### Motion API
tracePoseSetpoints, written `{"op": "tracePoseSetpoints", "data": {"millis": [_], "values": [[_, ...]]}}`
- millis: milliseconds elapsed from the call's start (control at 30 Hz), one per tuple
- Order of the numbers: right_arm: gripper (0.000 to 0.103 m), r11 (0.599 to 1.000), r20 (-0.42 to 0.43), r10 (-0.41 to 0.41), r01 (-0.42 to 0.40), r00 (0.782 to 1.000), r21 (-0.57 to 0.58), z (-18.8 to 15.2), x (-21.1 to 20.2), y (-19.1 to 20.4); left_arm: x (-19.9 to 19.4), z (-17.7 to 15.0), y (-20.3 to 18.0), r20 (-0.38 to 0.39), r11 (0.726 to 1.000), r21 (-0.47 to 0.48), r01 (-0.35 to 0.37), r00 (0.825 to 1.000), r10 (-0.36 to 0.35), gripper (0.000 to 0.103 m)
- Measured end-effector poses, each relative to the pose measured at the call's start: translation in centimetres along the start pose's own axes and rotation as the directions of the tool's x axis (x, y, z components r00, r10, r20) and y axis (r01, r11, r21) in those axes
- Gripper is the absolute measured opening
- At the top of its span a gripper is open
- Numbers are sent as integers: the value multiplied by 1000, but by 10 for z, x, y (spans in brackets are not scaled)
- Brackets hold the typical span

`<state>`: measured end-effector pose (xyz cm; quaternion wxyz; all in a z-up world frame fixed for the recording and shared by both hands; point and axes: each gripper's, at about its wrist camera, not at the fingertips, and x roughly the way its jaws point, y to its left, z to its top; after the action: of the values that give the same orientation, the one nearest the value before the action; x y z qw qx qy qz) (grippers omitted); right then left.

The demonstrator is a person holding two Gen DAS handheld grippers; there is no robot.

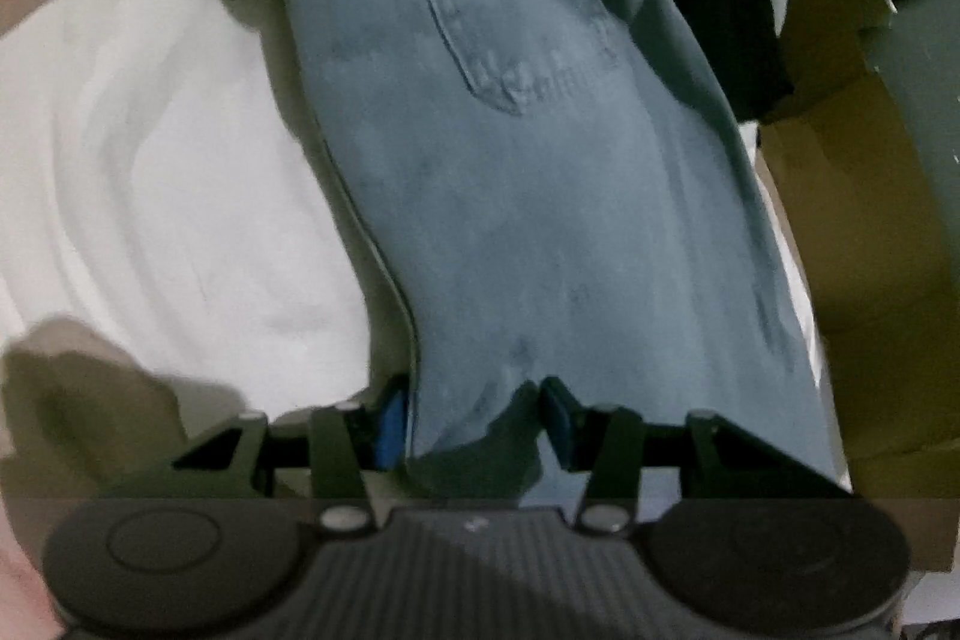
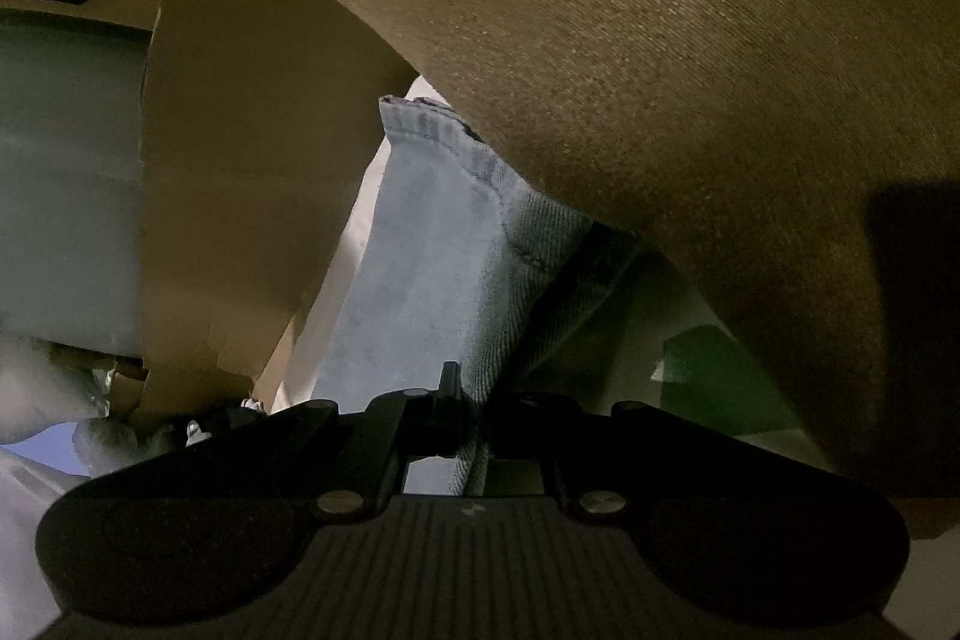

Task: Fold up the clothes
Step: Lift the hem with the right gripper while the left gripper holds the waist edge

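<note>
In the left wrist view, a faded blue denim garment [image 1: 510, 172] with a stitched pocket stretches from the top of the picture down to the left gripper [image 1: 474, 424]. It lies over a wrinkled white sheet [image 1: 156, 196], with brown cardboard [image 1: 852, 196] along its right side. The gripper's jaws stand partly spread, and a bunched end of the denim sits between the blue-faced pads [image 1: 390, 424]. The picture is blurred, so whether the pads actually press on the cloth cannot be told.

In the right wrist view, the right gripper [image 2: 462, 418] has its jaws pressed together on a narrow fold of the same denim, whose stitched hem [image 2: 432, 124] runs up and away from the fingers. A large brown twill-woven fabric surface [image 2: 690, 70] fills the upper right, overlapping the denim's far end. A tall brown cardboard flap [image 2: 240, 148] stands just left of the garment.
</note>
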<state>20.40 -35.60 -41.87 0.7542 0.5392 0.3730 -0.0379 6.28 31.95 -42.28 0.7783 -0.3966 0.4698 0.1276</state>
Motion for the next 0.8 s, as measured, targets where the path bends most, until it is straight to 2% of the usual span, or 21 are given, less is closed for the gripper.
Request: {"op": "tracePoseSetpoints", "data": {"millis": [100,233,333,400,633,700,733,767,800], "values": [[7,999,9,-16,15,1000,30,-1,5,-6,0,-6,3,1,1000,-9,9,1000,-9,48],[10,998,27,-55,53,998,42,-1,3,-17,0,-4,11,13,996,-89,20,1000,-19,43],[12,996,45,-71,68,996,53,-3,6,-17,2,-3,11,15,995,-93,21,1000,-20,44],[14,996,50,-79,76,996,55,-2,8,-16,2,-3,9,17,996,-89,23,1000,-22,47],[17,991,56,-56,49,997,125,0,11,-28,7,0,0,11,996,-76,-46,999,47,48],[17,986,55,-40,31,998,163,1,11,-35,8,-1,-6,9,996,-42,-78,997,79,46],[16,983,54,-33,23,998,181,2,12,-38,8,0,-9,8,994,-27,-102,995,103,41],[9,984,49,-29,20,998,177,3,11,-37,8,0,-10,7,993,-25,-118,993,118,33],[8,987,41,-31,24,999,162,6,11,-35,8,0,-10,3,992,-33,-123,992,123,29]]}}
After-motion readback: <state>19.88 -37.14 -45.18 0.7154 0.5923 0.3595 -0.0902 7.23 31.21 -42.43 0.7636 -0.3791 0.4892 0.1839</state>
